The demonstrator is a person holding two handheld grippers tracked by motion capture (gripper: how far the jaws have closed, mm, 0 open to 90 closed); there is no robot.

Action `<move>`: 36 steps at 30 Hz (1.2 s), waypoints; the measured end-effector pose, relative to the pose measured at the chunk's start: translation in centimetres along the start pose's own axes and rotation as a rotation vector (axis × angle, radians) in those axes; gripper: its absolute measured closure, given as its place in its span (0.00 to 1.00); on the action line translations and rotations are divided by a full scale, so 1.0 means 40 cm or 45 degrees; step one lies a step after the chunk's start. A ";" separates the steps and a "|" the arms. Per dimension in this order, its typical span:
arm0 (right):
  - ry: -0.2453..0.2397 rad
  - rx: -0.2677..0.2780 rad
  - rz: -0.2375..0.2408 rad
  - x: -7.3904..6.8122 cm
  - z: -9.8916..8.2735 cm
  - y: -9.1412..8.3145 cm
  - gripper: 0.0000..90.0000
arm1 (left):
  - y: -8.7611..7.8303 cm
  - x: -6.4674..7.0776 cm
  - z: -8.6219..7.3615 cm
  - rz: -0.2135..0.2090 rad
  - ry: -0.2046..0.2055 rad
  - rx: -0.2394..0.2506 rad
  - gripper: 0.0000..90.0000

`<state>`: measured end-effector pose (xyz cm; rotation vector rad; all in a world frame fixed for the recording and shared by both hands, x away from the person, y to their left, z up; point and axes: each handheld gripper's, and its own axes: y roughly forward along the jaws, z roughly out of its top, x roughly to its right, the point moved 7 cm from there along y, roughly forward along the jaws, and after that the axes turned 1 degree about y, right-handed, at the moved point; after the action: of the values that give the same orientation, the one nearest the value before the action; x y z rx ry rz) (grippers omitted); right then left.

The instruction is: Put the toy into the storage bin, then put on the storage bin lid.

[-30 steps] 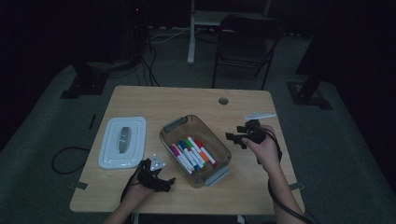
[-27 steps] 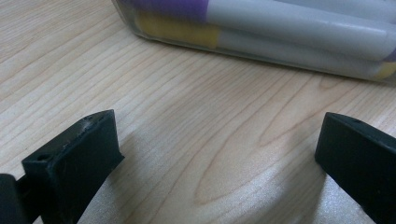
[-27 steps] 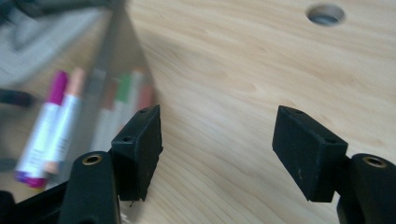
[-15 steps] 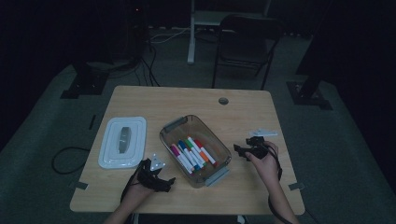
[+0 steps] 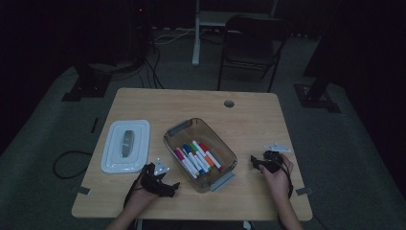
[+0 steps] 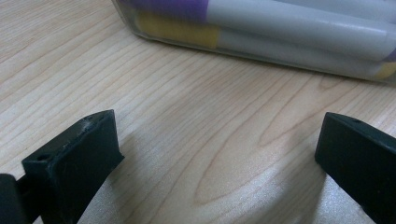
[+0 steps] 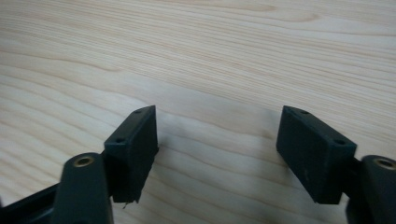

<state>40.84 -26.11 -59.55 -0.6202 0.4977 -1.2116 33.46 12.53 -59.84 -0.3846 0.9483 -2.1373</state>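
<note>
Markers [image 5: 197, 158] lie side by side in the clear bin [image 5: 225, 152] at mid-frame of the high view, their long axes running from upper left to lower right, roughly along the bin's length. The left gripper [image 5: 168, 186] sits at the bin's lower left, just beside its near wall; in the left gripper view that wall and the purple and yellow marker ends [image 6: 261, 28] cross the top of the frame, straight ahead of the released fingers [image 6: 79, 154]. The right gripper [image 5: 256, 162] rests low at the bin's right, a little apart from it, its jaws having just been opening with nothing between them, its fingers [image 7: 133, 147] spread above bare worktop [image 7: 210, 56]. By my reading the left hand is the nearer one, though either must rise over the rim first. The white lid [image 5: 126, 145] lies at the left.
</note>
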 end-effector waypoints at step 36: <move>-0.058 -0.026 0.051 -0.013 -0.007 0.003 0.14 | -0.006 -0.001 -0.006 -0.032 0.026 0.003 0.01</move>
<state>40.58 -25.62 -59.80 -0.6513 0.4827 -1.1536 33.23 12.77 -59.83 -0.3763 0.9565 -2.1689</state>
